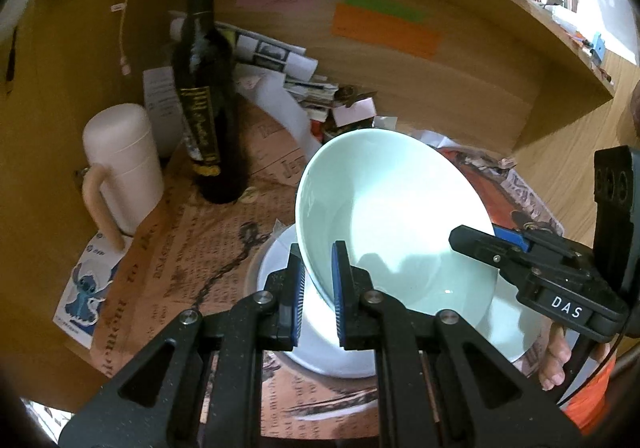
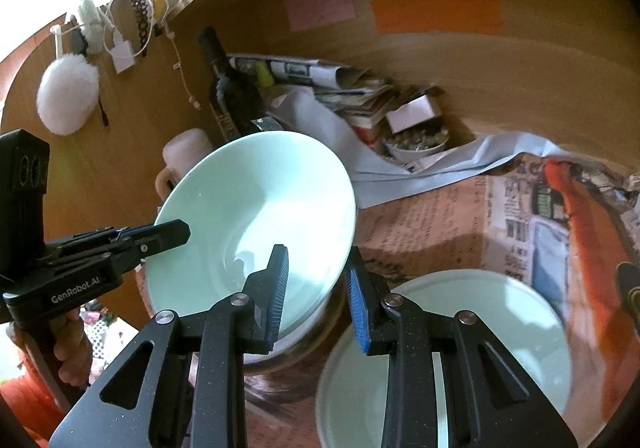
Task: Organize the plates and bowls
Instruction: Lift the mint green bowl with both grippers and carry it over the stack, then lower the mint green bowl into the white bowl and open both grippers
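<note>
A pale green bowl [image 1: 392, 200] hangs tilted above a white dish [image 1: 508, 328] on the newspaper-covered table. My left gripper [image 1: 319, 272] is shut on the bowl's near rim, one blue pad inside and one outside. My right gripper [image 1: 472, 242] grips the opposite rim. In the right wrist view the same bowl [image 2: 248, 200] has its wall between my right gripper's [image 2: 316, 276] pads, and my left gripper [image 2: 176, 234] clamps the far rim. Under the bowl is a stack with a brownish dish [image 2: 296, 348]. A second pale green plate [image 2: 500, 328] lies to the right.
A dark wine bottle [image 1: 208, 96] and a white lidded mug [image 1: 120, 164] stand at the back left. Piled papers [image 1: 280, 60] and a small bowl of scraps [image 2: 416, 142] sit against the wooden back wall [image 1: 440, 88]. A shelf overhangs above.
</note>
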The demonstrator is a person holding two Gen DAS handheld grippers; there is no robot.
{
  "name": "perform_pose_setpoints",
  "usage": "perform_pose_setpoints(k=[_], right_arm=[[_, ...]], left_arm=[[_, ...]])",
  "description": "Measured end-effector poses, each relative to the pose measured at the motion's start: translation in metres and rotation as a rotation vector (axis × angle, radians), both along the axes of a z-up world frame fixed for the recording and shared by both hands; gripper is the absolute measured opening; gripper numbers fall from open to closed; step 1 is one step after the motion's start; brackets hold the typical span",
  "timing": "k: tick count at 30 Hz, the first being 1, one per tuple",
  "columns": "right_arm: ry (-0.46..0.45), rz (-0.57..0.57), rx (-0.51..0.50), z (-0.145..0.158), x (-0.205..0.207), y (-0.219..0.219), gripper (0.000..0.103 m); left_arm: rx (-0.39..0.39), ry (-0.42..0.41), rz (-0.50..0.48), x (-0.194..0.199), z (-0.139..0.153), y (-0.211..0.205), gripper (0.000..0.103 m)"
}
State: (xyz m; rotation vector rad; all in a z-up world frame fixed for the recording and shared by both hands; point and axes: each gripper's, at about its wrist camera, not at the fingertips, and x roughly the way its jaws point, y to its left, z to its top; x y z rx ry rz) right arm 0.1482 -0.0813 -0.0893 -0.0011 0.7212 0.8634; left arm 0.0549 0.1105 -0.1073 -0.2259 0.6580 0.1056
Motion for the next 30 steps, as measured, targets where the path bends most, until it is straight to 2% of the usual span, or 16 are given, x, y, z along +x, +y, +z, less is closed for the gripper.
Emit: perform_pose_setpoints(k=[4,19,30], right_arm=[[0.015,0.011,-0.005,-0.006,-0.004,0.01,0.026],[0.063,0.019,-0.05,-0.028,-0.006,0.027,0.026],[0.025,0.021,-0.083,-0.029,-0.009,0.03,0.026]], left_arm=[[0.025,0.007,0.008,-0.007,-0.006,0.004,0.012],[-0.027,0.085,0.006,-0.006,-0.039,0.019,0.012],[-0.027,0.094,0.005,-0.004,-0.044,0.021,0.012]])
